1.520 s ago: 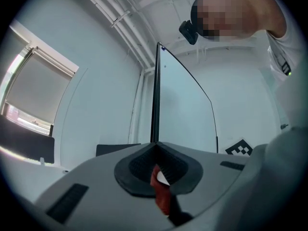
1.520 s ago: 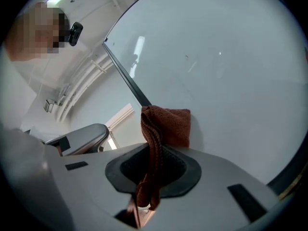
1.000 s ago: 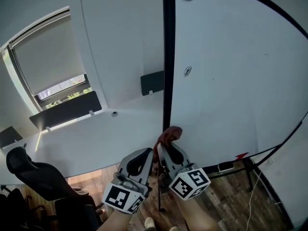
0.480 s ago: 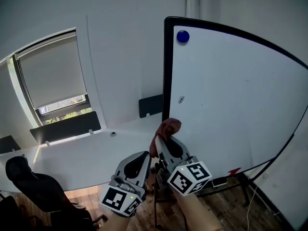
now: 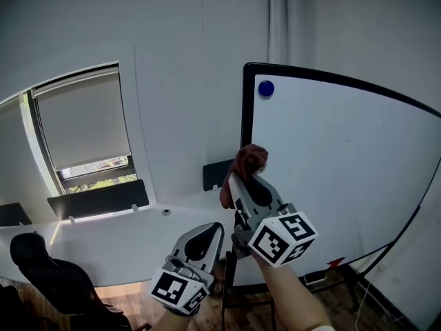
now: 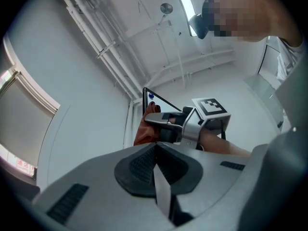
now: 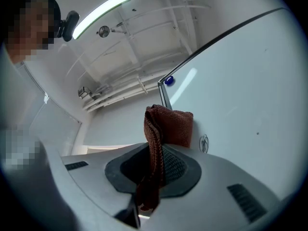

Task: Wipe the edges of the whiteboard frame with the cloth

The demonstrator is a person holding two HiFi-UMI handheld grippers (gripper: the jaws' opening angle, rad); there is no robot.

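My right hand-held gripper is clamped on the rust-red cloth, which bunches out above the jaw tips. From the head view the cloth sits over the left upright of the whiteboard's black frame, below the top left corner and the blue magnet stuck near it (I cannot tell whether it presses on the frame). My left hand-held gripper hangs lower, left of that upright and clear of the whiteboard, with its jaws closed together and nothing between them. A window with a drawn blind lies well left of the whiteboard.
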